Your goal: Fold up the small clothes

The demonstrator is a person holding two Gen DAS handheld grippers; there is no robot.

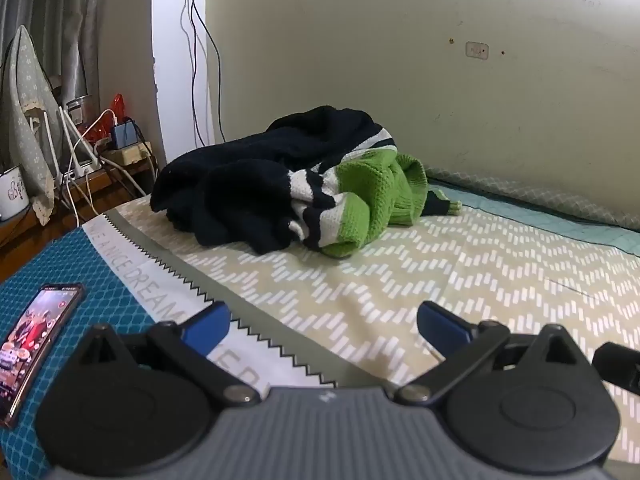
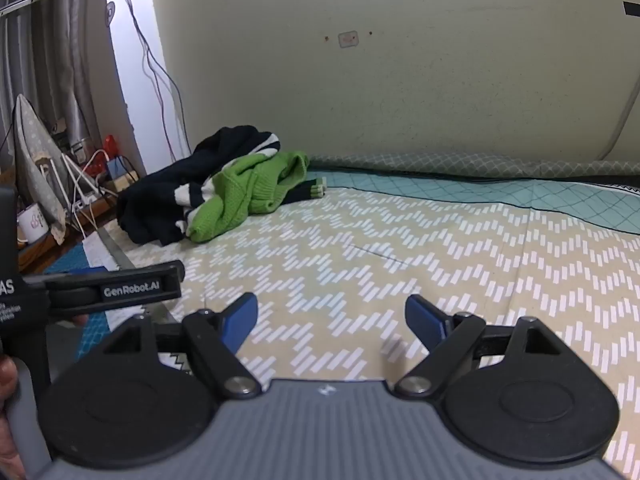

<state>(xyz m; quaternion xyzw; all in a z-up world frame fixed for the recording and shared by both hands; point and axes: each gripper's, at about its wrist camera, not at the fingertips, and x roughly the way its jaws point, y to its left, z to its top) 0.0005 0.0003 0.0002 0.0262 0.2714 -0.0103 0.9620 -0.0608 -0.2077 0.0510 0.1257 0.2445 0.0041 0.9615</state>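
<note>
While the crumpled sweater lies on the bed, both grippers' fingers gape wide, empty.

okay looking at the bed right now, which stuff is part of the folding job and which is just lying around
For the job:
- crumpled navy, white and green knitted sweater, heaped on the cream zigzag-patterned bedsheet
- left tongs and right tongs, both open and empty

Just lying about:
- lit smartphone
- white enamel mug
- tangled white charging cables
</note>
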